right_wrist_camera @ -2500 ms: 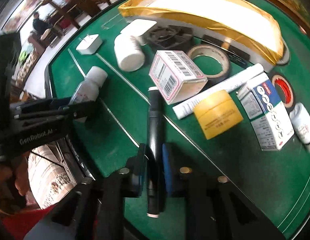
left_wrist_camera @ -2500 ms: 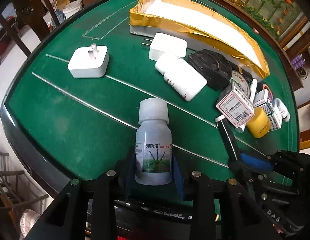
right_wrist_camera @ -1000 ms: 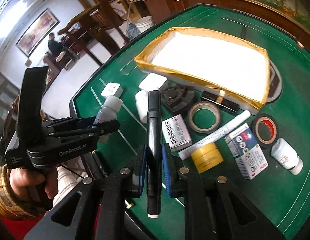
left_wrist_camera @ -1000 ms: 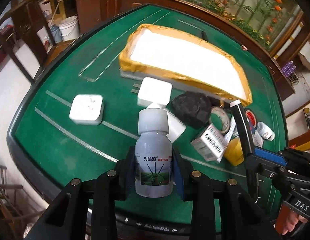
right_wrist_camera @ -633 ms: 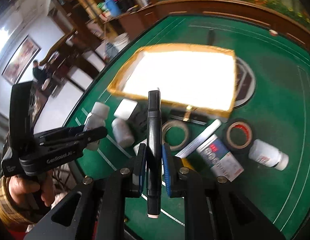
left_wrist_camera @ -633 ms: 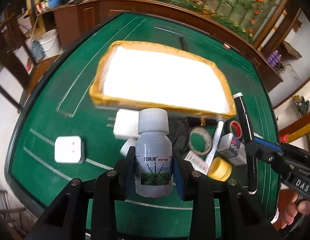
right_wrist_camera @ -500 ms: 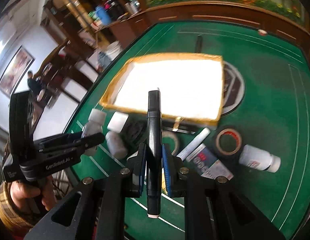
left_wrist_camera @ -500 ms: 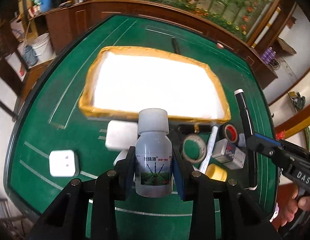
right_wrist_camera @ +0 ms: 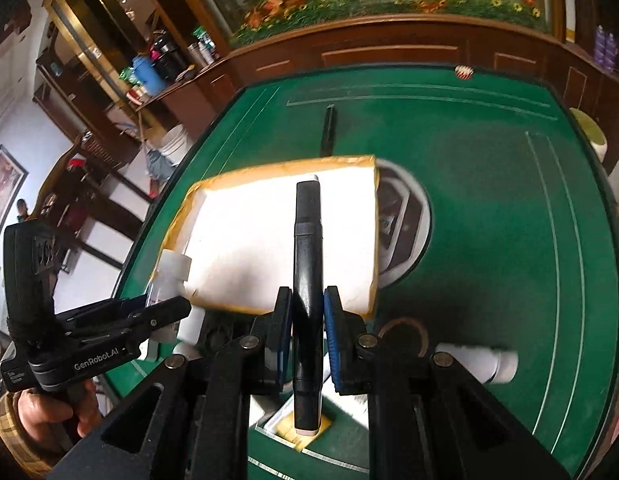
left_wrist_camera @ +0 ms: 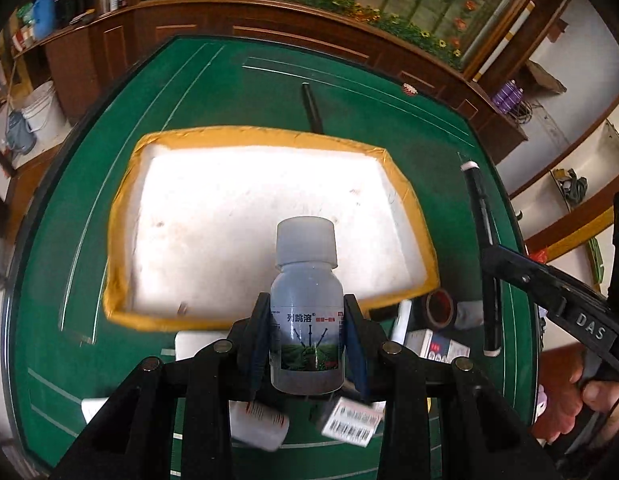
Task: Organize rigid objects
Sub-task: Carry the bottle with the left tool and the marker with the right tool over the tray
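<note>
Gold-taped tray (left_wrist_camera: 121, 216) now lies under both raised tongs: left tongs (left_wrist_camera: 305, 344) clamp the bottle (left_wrist_camera: 307, 320), right tongs (right_wrist_camera: 307, 340) clamp the black marker (right_wrist_camera: 307, 280), apparently ready for release

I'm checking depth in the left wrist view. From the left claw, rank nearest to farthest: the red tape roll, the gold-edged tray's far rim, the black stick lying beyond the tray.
1. Red tape roll: just right of the left claw, by the tray's near corner.
2. Gold-edged tray's far rim: straight ahead.
3. Black stick: beyond that rim, on bare green felt.
</note>
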A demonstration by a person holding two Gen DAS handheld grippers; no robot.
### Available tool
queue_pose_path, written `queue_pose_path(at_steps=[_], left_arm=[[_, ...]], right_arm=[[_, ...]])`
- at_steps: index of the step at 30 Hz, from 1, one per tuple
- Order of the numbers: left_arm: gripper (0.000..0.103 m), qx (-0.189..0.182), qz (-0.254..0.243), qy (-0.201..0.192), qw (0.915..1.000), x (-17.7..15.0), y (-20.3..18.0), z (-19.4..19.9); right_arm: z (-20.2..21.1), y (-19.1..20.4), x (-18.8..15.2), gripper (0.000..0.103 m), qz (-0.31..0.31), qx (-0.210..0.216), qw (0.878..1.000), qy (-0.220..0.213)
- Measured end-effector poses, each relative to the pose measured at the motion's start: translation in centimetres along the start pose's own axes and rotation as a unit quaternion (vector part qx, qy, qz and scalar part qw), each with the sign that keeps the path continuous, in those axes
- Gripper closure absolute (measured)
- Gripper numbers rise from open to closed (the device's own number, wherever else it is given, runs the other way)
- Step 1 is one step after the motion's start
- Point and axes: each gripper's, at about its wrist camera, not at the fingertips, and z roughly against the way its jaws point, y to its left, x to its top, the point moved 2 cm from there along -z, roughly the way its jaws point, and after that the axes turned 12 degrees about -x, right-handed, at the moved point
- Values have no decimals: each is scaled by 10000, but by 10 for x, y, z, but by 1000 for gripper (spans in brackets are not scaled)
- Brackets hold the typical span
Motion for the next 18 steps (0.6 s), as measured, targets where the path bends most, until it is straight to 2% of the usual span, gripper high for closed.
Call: queue_pose_path(at_steps=[8,12,18], left_arm=[[67,-18,-134,175,9998,26,3,-28],[68,13,-43,288,9996,33,16,-48],[68,118,104,445,9989,30,35,-72]], right_arm=[[-37,1,32,88,-118,-218,9997,83],[-56,6,45,88,-89,-263,9995,127],[-93,16,47,88,32,-294,9988,383]])
